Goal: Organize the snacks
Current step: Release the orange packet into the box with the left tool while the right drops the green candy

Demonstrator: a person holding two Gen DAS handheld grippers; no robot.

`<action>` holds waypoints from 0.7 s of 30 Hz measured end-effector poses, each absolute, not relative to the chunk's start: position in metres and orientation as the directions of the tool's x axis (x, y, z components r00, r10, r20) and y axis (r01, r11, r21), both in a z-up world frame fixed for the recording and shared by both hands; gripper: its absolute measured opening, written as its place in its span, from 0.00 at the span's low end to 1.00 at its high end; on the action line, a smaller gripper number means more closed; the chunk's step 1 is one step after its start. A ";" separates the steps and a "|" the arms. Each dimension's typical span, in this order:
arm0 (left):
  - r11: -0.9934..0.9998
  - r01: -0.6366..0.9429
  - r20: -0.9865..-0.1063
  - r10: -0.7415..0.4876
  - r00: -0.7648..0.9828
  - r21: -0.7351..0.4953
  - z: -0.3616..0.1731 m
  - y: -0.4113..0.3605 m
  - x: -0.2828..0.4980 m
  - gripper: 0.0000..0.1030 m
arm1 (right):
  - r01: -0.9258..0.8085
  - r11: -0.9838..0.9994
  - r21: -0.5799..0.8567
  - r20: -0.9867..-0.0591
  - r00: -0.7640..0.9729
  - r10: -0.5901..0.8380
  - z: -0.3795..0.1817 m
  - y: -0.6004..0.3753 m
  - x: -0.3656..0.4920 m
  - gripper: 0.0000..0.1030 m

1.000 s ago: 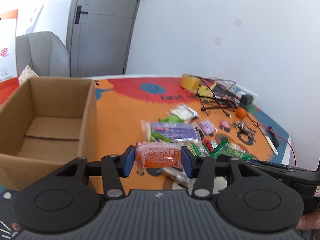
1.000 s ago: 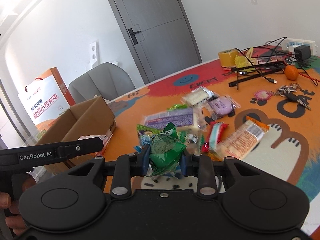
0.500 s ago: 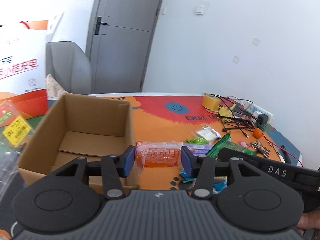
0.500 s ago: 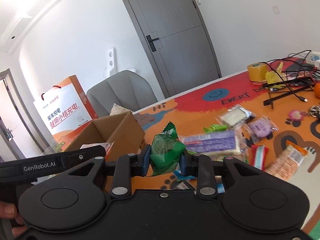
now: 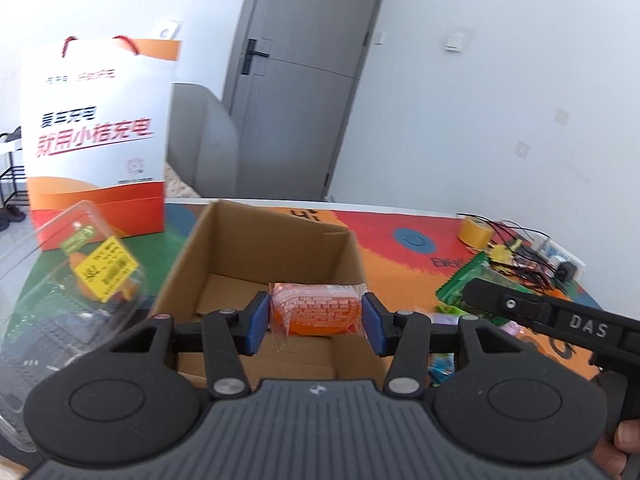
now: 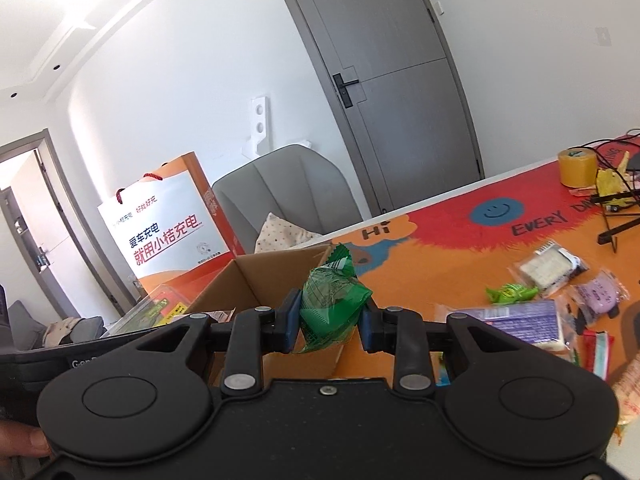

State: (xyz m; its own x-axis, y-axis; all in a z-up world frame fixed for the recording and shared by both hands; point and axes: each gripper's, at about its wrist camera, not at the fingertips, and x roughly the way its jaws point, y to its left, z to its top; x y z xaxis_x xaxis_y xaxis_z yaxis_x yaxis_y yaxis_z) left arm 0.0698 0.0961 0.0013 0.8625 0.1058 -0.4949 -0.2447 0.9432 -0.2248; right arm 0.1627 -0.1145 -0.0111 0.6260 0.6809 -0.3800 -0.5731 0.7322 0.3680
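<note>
My left gripper (image 5: 315, 317) is shut on an orange snack packet (image 5: 316, 309) and holds it above the open cardboard box (image 5: 260, 240), over its inside. My right gripper (image 6: 329, 322) is shut on a green crinkled snack packet (image 6: 330, 306) and holds it above the near right corner of the same box (image 6: 264, 276). Several loose snacks lie on the orange mat to the right, among them a purple-and-white packet (image 6: 516, 320) and a small green one (image 6: 510, 292). The right gripper's body (image 5: 560, 316) shows in the left wrist view.
A clear plastic clamshell (image 5: 60, 300) with a yellow label lies left of the box. An orange-and-white paper bag (image 5: 96, 140) stands behind it, beside a grey chair (image 6: 288, 196). A yellow tape roll (image 6: 576, 166) and tangled cables (image 5: 524, 256) sit at the far right.
Both grippers have swung left from the snack pile toward the box, each still gripping its packet. The orange packet is now over the box interior; the green one has reached the box corner.
</note>
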 end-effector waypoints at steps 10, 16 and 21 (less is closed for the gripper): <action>0.923 -0.310 -0.529 0.149 0.835 -0.229 -0.001 0.126 0.075 0.48 | -0.625 0.692 0.362 -0.386 0.575 0.721 -0.008 -0.073 0.163 0.29; 0.904 -0.342 -0.539 0.159 0.827 -0.258 0.000 0.136 0.072 0.62 | -0.638 0.677 0.367 -0.404 0.547 0.733 -0.010 -0.056 0.164 0.29; 0.892 -0.366 -0.528 0.183 0.829 -0.265 0.003 0.141 0.061 0.68 | -0.649 0.661 0.376 -0.409 0.524 0.747 -0.012 -0.045 0.163 0.30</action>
State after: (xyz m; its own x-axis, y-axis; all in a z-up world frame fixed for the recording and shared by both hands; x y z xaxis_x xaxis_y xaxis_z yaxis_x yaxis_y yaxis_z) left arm 0.0606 0.1408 0.0031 0.8293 0.1828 -0.5281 -0.3656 0.8922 -0.2653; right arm 0.1634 -0.0452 -0.0121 0.5236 0.7473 -0.4092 -0.6492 0.6610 0.3763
